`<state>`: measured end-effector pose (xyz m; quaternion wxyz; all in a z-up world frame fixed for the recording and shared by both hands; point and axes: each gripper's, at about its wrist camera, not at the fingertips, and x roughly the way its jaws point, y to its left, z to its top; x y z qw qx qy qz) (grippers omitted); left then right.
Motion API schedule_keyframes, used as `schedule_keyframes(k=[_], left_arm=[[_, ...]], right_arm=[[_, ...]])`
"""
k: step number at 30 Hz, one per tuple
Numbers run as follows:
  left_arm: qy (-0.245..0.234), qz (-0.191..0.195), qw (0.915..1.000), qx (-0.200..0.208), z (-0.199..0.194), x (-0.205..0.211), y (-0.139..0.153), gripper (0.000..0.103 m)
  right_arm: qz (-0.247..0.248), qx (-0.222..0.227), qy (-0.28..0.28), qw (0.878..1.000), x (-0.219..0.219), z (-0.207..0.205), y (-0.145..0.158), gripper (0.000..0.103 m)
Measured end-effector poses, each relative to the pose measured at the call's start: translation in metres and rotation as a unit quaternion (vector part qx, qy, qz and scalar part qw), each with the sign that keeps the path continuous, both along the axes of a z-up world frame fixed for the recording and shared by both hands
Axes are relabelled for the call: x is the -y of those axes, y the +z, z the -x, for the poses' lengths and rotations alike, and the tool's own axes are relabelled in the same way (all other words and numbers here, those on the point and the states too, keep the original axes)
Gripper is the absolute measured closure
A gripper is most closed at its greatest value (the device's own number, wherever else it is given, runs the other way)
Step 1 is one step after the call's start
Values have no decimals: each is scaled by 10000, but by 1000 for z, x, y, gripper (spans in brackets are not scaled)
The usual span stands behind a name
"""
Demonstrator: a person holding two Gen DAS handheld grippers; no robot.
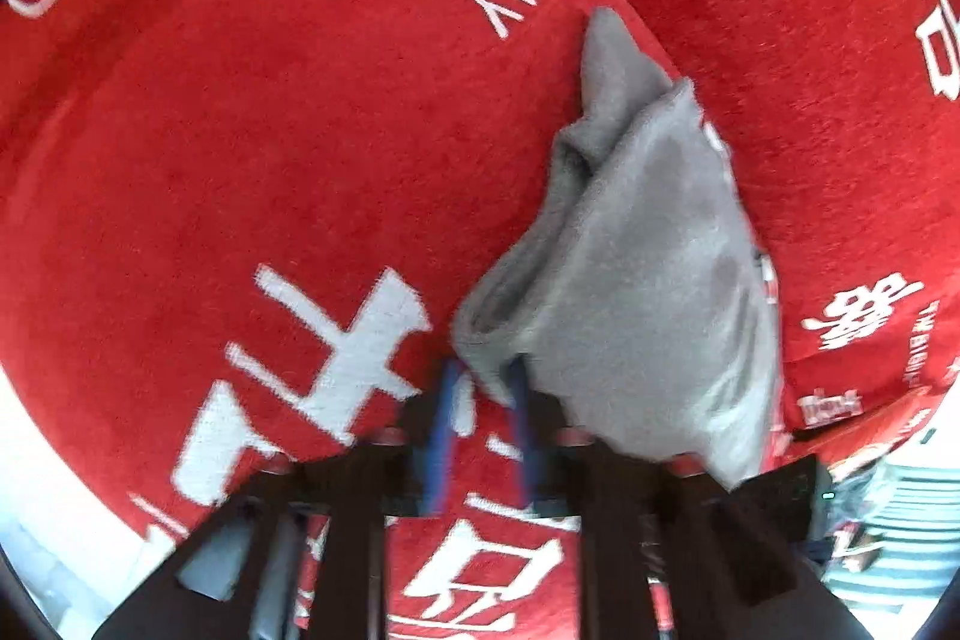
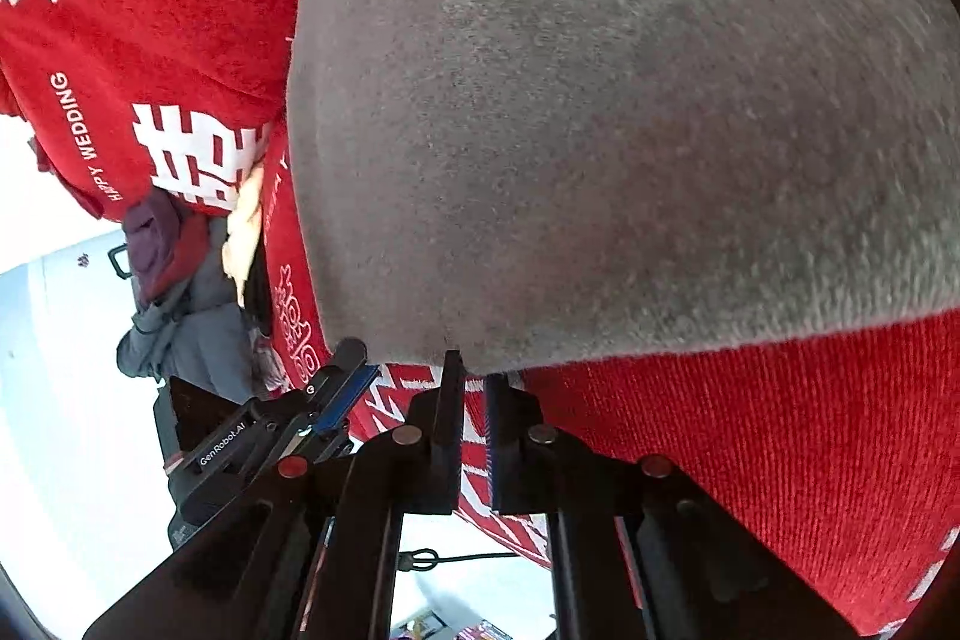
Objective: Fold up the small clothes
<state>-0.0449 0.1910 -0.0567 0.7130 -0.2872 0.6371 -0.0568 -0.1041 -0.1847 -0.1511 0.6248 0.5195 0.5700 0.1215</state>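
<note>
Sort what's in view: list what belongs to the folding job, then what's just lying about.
Job:
- grey cloth
- left gripper, shut on the cloth
- right gripper, shut on its edge

Lying about:
- red blanket
- pile of clothes
- black cable

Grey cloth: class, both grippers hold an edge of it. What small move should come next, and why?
Probably draw the left gripper and right gripper apart: the grey cloth hangs bunched and creased above the red blanket.
</note>
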Motion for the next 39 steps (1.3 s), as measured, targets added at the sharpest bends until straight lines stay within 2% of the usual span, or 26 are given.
schedule_keyframes(k=[2,3,4,8,12,14,16,18,19,23,27,32,35,37,39], left_arm=[[-128,-409,9991,52,0,0,9,57],[-150,-537,9984,62,0,0,11,42],[-163,-640,9978,76,0,1,13,36],[-268,-964,9950,78,-1,-3,17,36],[-346,-1465,9885,136,-2,-4,24,36],[-301,-1479,9885,98,-4,-9,24,36],[-301,-1479,9885,55,-5,-10,23,36],[-388,-1451,9887,11,-6,-9,21,36],[-441,-1452,9884,-3,-7,-7,20,36],[-708,-1749,9820,2,-8,4,22,36],[-803,-1700,9822,-48,-7,10,22,36],[-972,-1703,9806,-25,-8,25,21,36],[-915,-1720,9808,2,-8,27,21,35],[-844,-1665,9824,4,-10,27,20,0],[-768,-1657,9832,-24,-11,24,21,0]], right_arm=[[68,-40,72,9999,-1,-2,3,95],[114,-53,110,9999,-7,-8,6,95],[160,-46,199,9997,-10,-10,9,95],[289,-31,462,9985,-19,-11,15,92],[363,37,640,9973,-28,-14,23,92],[392,37,690,9968,-30,-14,24,90],[475,27,737,9961,-30,-14,26,81],[584,50,794,9951,-30,-13,30,58],[626,71,821,9946,-29,-12,32,55],[820,90,921,9923,-24,-9,39,51],[825,41,833,9931,-19,-7,40,44],[587,-67,587,9965,-14,-5,32,42],[474,-77,467,9978,-15,-5,29,41],[468,-57,466,9978,-16,-7,30,40],[463,-34,476,9978,-18,-8,30,37]])
